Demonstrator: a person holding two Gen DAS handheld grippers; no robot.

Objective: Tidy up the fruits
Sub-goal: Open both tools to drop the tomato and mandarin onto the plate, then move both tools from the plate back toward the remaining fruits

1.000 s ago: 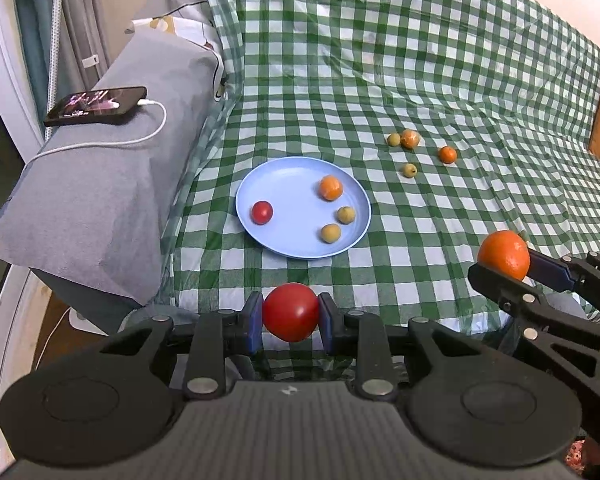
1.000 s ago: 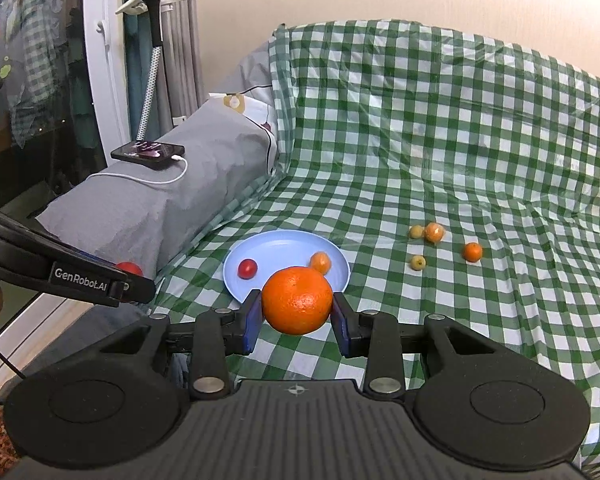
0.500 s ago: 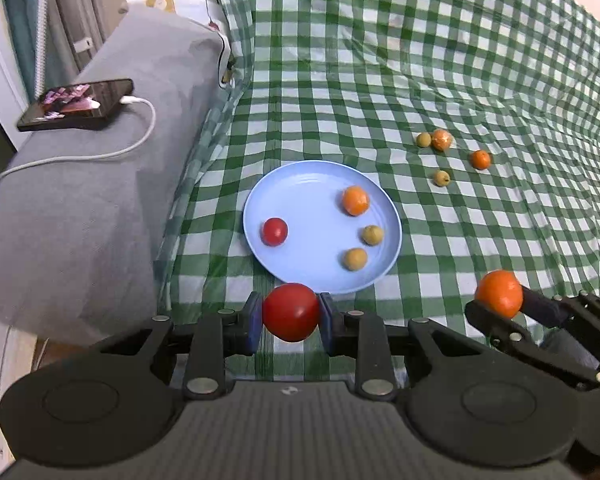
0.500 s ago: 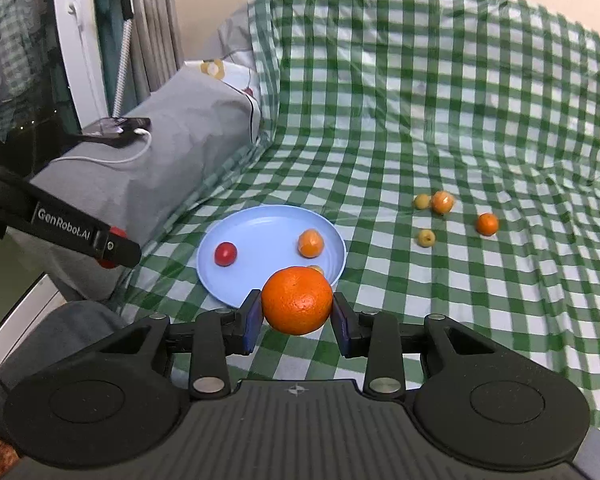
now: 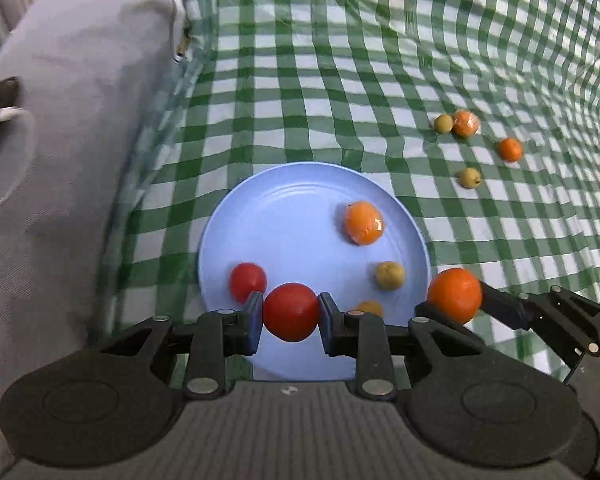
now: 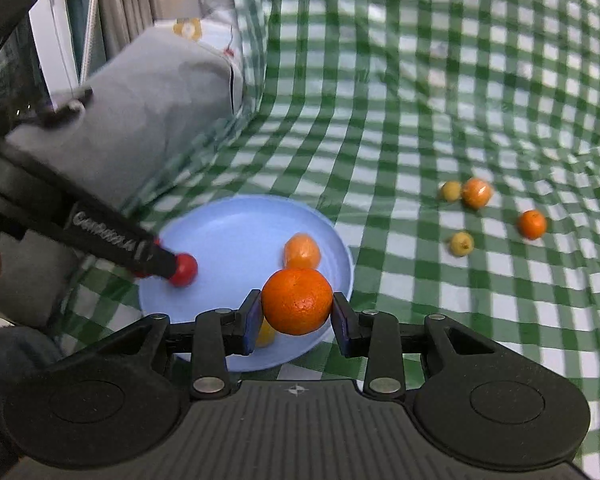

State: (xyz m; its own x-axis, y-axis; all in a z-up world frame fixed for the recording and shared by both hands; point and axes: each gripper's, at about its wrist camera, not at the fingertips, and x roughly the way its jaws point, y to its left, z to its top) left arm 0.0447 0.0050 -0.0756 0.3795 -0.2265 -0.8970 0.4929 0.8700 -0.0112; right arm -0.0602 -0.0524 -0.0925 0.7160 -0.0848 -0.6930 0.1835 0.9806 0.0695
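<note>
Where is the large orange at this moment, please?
The large orange is clamped in the right gripper, held over the near right rim of the blue plate; in the left wrist view it sits just right of the plate's edge.

Black plastic grippers, blue-padded fingers [image 5: 254, 322], silver screws, white lettering on one arm.

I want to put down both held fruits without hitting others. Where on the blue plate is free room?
The blue plate is bare in its far-left half, bordered by the small tomato and the wrapped orange. Its right and near side is crowded: the yellow fruit and another lie there, near the held tomato and held orange.
</note>
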